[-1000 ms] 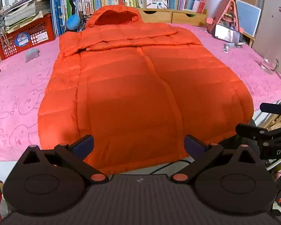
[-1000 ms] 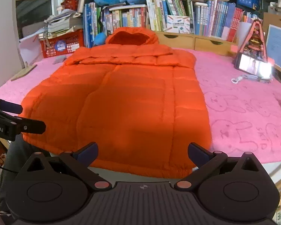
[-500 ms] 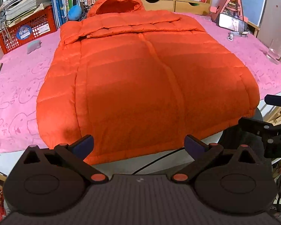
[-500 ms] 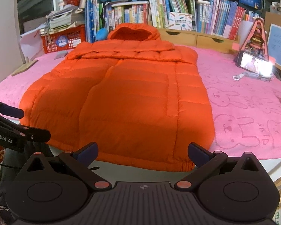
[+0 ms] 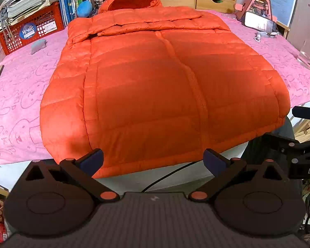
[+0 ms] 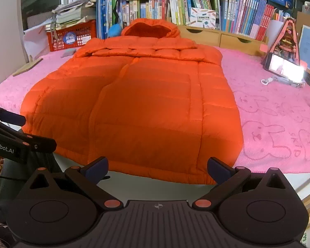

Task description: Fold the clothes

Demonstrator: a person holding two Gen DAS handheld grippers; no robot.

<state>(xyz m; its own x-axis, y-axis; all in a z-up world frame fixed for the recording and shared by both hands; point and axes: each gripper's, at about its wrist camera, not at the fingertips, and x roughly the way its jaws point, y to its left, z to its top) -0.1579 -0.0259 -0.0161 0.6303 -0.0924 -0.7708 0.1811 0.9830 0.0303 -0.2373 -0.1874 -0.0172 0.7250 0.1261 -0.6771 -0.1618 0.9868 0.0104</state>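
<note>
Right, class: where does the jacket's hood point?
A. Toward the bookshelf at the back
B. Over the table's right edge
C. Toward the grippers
A: the orange jacket lies flat with its hood against the books, and its hem faces the open grippers.

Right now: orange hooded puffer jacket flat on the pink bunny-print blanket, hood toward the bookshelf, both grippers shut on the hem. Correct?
One thing is off: neither gripper is shut on the hem. In the left wrist view the left gripper has its jaws wide apart, short of the orange hooded puffer jacket; the right gripper is likewise open in the right wrist view. The jacket does lie flat on the pink bunny-print blanket, hood toward the bookshelf.
</note>
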